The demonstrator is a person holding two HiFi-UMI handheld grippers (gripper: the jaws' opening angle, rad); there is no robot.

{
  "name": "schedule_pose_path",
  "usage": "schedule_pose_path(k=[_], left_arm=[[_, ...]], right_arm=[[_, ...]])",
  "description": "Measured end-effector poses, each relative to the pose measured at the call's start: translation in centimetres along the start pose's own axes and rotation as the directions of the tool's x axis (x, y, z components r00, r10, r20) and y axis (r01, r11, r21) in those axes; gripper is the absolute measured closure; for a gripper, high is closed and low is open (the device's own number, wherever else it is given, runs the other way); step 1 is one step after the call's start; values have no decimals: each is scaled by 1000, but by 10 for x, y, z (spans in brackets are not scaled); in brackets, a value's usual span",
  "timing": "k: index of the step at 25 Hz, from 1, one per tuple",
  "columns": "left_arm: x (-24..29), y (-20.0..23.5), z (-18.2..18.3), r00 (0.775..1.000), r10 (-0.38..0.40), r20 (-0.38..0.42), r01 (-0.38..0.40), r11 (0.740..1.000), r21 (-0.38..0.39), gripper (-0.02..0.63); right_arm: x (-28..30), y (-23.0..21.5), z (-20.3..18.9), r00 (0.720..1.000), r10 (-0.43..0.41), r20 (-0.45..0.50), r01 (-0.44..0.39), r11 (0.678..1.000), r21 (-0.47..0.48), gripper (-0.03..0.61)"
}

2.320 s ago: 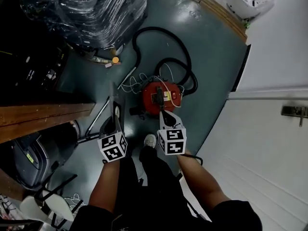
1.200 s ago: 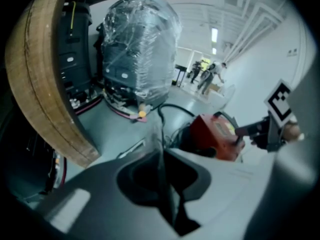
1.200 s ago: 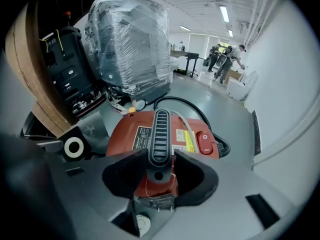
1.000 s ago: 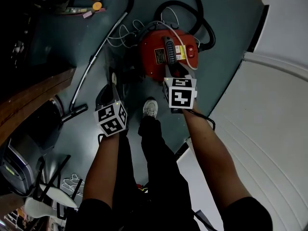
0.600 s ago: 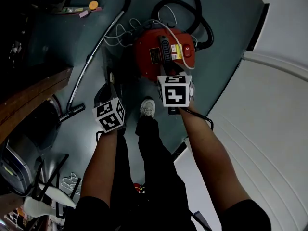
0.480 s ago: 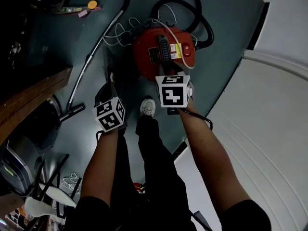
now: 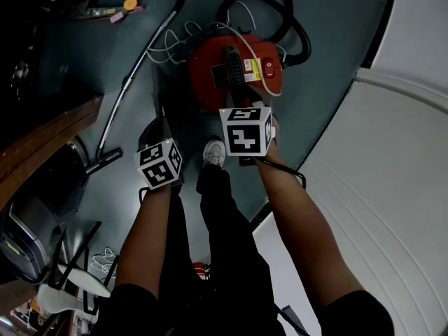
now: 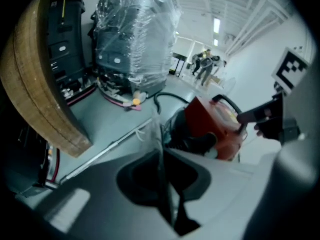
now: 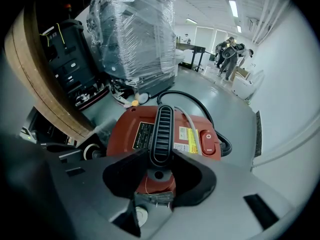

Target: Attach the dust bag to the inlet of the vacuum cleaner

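The dust bag (image 8: 156, 131) is showing edge-on as a thin pale sheet standing up between the jaws of the left gripper (image 8: 162, 159), which are pressing together on it. That gripper is hanging over the dark floor (image 7: 322, 61), just left of the person's shoe (image 7: 214, 151) and a little apart from the red vacuum cleaner (image 7: 234, 72). The vacuum cleaner is sitting on the floor in front of the person's feet, top side up, with its red switch (image 9: 206, 139) facing upward. The right gripper (image 9: 161, 159) is closing its jaws on the near end of the black ribbed handle (image 9: 161, 124) on top of the vacuum cleaner. A black hose (image 7: 297, 44) is curling behind the machine, a metal tube (image 7: 133, 82) is lying to its left, and a plastic-wrapped load (image 9: 132, 39) is standing farther back.
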State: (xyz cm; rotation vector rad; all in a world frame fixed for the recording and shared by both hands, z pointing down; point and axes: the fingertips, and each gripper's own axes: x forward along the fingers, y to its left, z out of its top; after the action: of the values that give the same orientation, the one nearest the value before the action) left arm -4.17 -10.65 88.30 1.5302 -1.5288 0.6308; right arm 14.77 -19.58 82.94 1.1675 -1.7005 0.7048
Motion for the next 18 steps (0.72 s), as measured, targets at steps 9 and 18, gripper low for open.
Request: schedule_pose_path(k=[9, 18], left_arm=[[3, -9, -6, 991, -121, -61, 112, 984, -139, 574], [7, -19, -5, 987, -99, -128, 117, 983, 142, 577]], right_arm=[[0, 1, -1, 1000, 15, 4, -15, 1000, -10, 436], [1, 1, 0, 999, 29, -32, -31, 999, -39, 436]])
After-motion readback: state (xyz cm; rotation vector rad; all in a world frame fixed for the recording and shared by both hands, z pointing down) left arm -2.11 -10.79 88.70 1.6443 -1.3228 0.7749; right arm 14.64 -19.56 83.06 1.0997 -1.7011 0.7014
